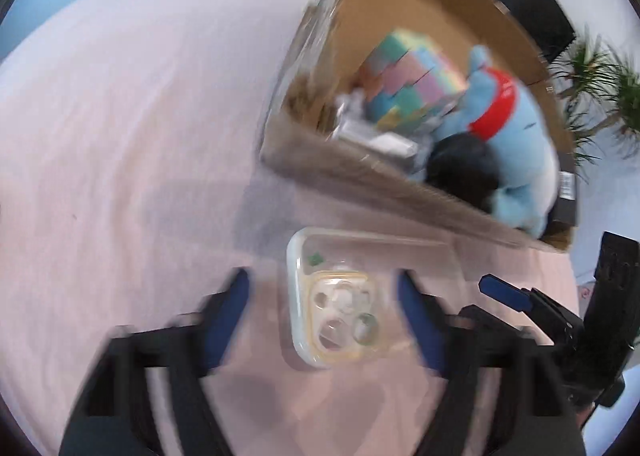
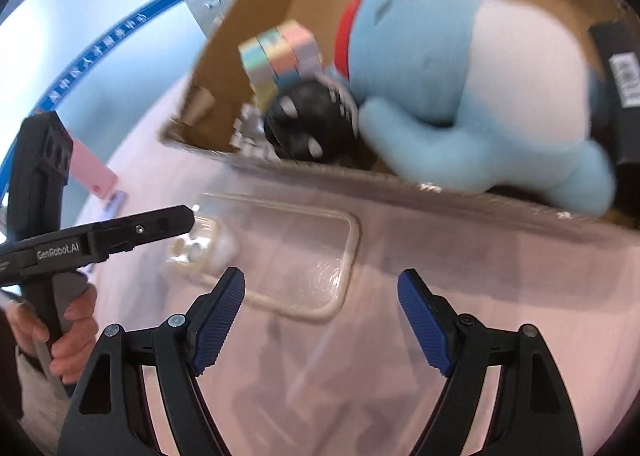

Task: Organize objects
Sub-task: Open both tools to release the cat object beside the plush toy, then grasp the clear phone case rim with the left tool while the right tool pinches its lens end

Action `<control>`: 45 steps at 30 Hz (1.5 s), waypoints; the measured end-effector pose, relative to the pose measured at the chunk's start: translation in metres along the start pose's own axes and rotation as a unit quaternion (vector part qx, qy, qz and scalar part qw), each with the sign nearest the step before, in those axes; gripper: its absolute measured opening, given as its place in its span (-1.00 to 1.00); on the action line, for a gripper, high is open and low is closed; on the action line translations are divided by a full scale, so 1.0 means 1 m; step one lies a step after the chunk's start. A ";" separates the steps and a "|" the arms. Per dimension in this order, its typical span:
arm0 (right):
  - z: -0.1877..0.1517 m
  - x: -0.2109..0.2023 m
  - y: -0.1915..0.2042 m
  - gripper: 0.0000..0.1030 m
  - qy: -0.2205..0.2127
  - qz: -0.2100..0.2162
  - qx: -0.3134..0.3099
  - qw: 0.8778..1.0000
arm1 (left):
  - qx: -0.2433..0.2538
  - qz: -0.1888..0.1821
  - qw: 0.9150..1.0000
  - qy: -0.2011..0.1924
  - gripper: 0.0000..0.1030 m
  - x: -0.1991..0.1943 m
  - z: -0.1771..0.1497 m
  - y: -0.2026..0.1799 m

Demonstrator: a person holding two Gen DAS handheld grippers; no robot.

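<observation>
A clear phone case [image 1: 332, 304] with a gold-rimmed camera cutout lies flat on the pink tablecloth [image 1: 120, 135], just in front of a cardboard box [image 1: 360, 175]. My left gripper [image 1: 324, 296] stands open astride its camera end, and the blue pads are clear of its edges. In the right wrist view the same case [image 2: 280, 256] lies ahead of my right gripper [image 2: 320, 296], which is open with nothing between its fingers. One corner of the case is near its left pad [image 2: 220, 316]. One black finger [image 2: 152, 230] of the left gripper hovers over the case's camera end.
The cardboard box [image 2: 224, 55] holds a blue plush toy [image 2: 460, 55], a black ball [image 2: 308, 119], a pastel cube [image 2: 280, 51] and a black box [image 2: 620, 75]. A pink flat item [image 2: 96, 171] lies at the far left. A hand [image 2: 68, 320] grips the left tool's handle.
</observation>
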State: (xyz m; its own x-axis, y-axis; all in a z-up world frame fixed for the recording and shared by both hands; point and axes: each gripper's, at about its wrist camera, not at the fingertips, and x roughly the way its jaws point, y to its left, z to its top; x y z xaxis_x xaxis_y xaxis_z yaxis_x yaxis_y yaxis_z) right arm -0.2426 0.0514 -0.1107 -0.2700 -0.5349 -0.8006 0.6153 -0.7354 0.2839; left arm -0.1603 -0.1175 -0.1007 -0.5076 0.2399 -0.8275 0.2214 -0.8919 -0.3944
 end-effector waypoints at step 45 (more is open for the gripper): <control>-0.142 -0.060 0.030 0.98 0.003 -0.090 -0.098 0.991 | 0.148 0.076 0.985 -0.036 1.00 -0.038 -0.161 -0.076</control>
State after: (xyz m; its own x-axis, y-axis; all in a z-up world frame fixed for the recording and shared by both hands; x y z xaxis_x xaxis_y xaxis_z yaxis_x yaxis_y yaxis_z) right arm -0.1025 0.1206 -0.1293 -0.3847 -0.3991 -0.8323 0.6901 -0.7232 0.0278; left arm -0.0233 0.0028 -0.1037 -0.5478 0.0759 -0.8331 0.0533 -0.9907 -0.1252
